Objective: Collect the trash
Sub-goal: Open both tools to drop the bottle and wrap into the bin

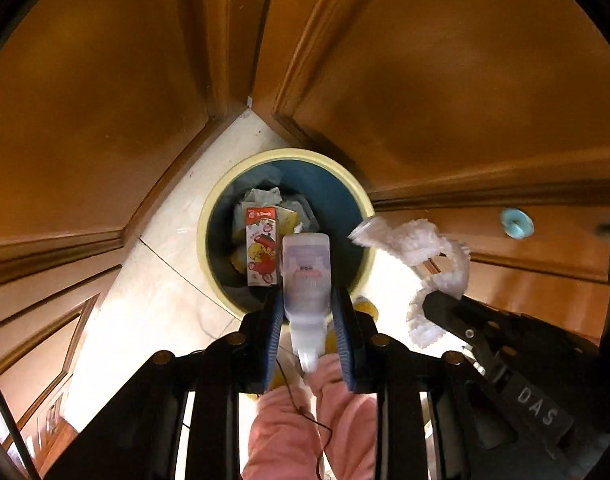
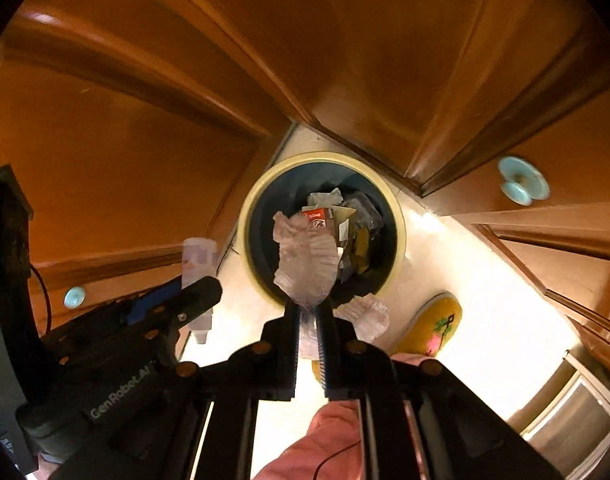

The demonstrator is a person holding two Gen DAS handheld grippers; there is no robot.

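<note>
Nearest me, both tongs point steeply down over pink-trousered legs [image 1: 289, 432]. The left gripper [image 1: 307, 320] clenches a small plastic bottle [image 1: 306, 276] by its lower body, cap end toward the handle; it looks light, stiff and rather slick, so mid-body is the sound place to hold. The right gripper [image 2: 308, 312] pinches a crumpled tissue [image 2: 305, 260], soft and nearly weightless. Beyond, both hang above the round bin [image 2: 401, 216], already holding a juice carton [image 1: 260, 252].

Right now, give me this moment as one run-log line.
left gripper: shut on plastic bottle | right gripper: shut on crumpled tissue | both above trash bin | nothing dropped yet
</note>
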